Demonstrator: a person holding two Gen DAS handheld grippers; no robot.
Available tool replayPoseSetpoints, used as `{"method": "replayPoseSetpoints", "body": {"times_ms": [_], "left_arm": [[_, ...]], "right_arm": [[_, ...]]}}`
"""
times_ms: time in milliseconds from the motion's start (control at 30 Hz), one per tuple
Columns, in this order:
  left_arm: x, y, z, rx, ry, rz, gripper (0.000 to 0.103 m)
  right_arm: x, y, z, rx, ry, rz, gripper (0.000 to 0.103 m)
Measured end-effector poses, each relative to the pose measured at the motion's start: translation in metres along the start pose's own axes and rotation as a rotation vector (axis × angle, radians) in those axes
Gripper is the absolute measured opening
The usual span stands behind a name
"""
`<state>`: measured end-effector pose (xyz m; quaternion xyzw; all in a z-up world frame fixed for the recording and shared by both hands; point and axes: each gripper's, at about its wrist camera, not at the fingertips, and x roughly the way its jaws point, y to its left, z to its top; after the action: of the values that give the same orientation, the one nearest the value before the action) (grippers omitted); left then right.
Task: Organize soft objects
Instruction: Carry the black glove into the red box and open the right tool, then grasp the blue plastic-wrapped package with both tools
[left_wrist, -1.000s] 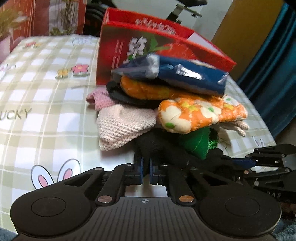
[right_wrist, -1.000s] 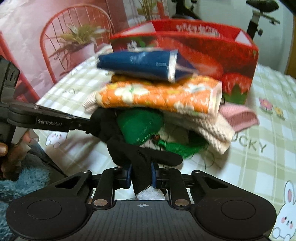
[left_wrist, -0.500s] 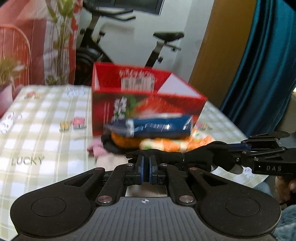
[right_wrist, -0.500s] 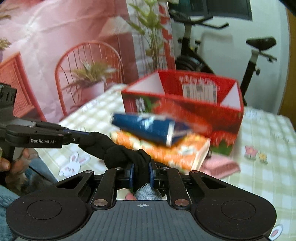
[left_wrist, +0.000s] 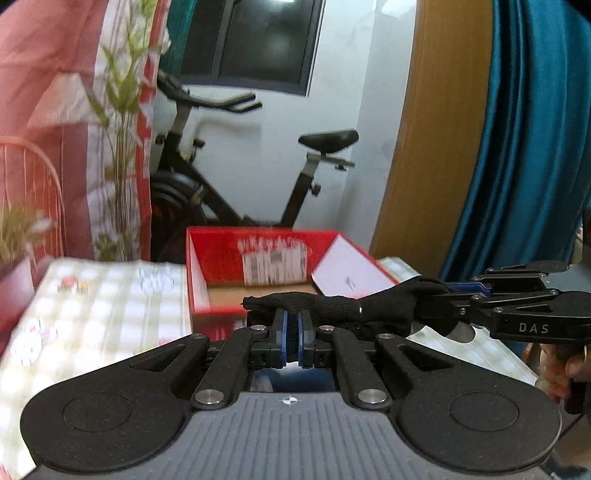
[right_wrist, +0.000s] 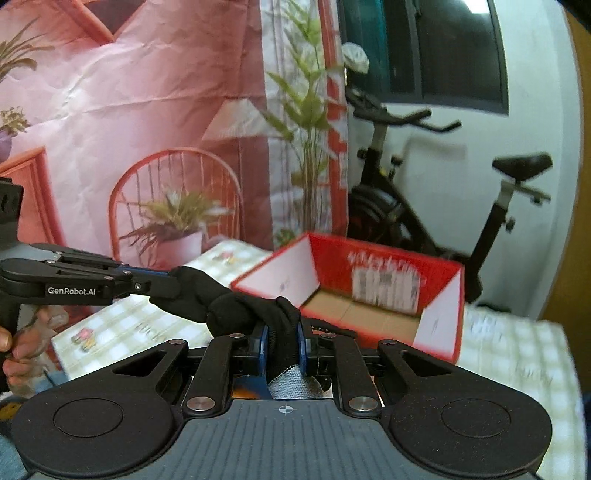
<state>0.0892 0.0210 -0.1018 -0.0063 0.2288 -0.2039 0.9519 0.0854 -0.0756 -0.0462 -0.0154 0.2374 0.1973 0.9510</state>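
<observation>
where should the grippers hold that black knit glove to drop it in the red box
Keep the black knit glove pinched at both ends: left gripper on the finger end, right gripper on the grey-edged cuff. It hangs limp between them, so carry it stretched over the open red cardboard box, coming from the near side.

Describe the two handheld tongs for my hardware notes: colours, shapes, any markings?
Both are matte black. The left tongs have blue pads, linkage bars with silver rivets, two round discs and a ribbed grey deck with a crosshair mark; their side reads "GenRobot.AI". The right tongs look the same, and their side reads "DAS". No cables or sleeves are visible.
</observation>
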Motion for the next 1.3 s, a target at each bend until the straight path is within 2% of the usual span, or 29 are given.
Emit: {"method": "replayPoseSetpoints", "body": {"times_ms": [233, 333, 567, 733, 900, 1000, 1067, 1133, 1300], "left_arm": [[0.054, 0.015, 0.033, -0.014, 0.014, 0.014, 0.006], [0.084, 0.027, 0.040, -0.042, 0.058, 0.016, 0.006], [0.153, 0.057, 0.042, -0.152, 0.218, 0.044, 0.006], [0.176, 0.060, 0.035, -0.126, 0.285, 0.057, 0.007], [0.181, 0.054, 0.027, -0.069, 0.303, 0.074, 0.009], [0.181, 0.054, 0.024, -0.050, 0.304, 0.072, 0.012], [0.179, 0.052, 0.022, -0.038, 0.309, 0.077, 0.013], [0.174, 0.052, 0.022, -0.032, 0.309, 0.084, 0.020], [0.155, 0.052, 0.026, -0.063, 0.286, 0.072, 0.022]], "right_arm": [[0.052, -0.039, 0.038, -0.015, -0.014, -0.038, 0.014], [0.082, -0.058, 0.046, 0.006, 0.001, -0.044, 0.014], [0.160, -0.096, 0.033, 0.173, 0.125, -0.046, 0.014], [0.190, -0.111, 0.013, 0.248, 0.210, -0.062, 0.014], [0.195, -0.114, 0.003, 0.262, 0.222, -0.081, 0.019], [0.194, -0.111, 0.002, 0.220, 0.226, -0.138, 0.029], [0.190, -0.112, 0.001, 0.231, 0.222, -0.159, 0.041], [0.185, -0.111, 0.000, 0.248, 0.218, -0.177, 0.046], [0.161, -0.101, 0.002, 0.266, 0.183, -0.157, 0.049]]}}
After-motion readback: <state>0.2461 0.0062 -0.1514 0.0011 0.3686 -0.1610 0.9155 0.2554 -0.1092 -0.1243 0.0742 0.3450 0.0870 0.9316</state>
